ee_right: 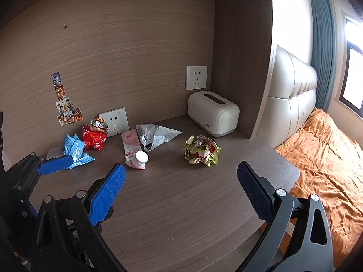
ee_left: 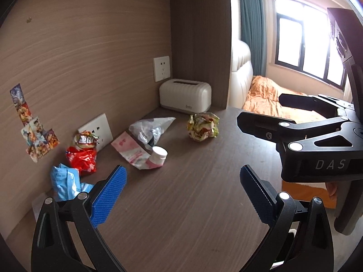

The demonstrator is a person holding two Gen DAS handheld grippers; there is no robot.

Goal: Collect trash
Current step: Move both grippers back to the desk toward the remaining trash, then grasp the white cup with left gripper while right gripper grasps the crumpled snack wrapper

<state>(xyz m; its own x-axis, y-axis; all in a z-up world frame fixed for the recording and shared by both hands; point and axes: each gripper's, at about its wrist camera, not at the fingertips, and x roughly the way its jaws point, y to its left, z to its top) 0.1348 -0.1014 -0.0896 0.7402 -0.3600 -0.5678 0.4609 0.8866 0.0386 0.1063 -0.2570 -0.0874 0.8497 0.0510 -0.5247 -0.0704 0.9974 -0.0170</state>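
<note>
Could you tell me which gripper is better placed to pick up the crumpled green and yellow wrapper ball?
Probably the right gripper: the crumpled wrapper ball lies just ahead between its open fingers; from the left gripper it sits farther off.

Dark wood-grain desk (ee_right: 181, 204) — crumpled wrappers (ee_right: 202, 150), pink pouch (ee_right: 130, 147), tissue box (ee_right: 213, 113)

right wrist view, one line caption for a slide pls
Open right gripper hovers over brown wooden desk before crumpled green-yellow wrapper ball.
</note>
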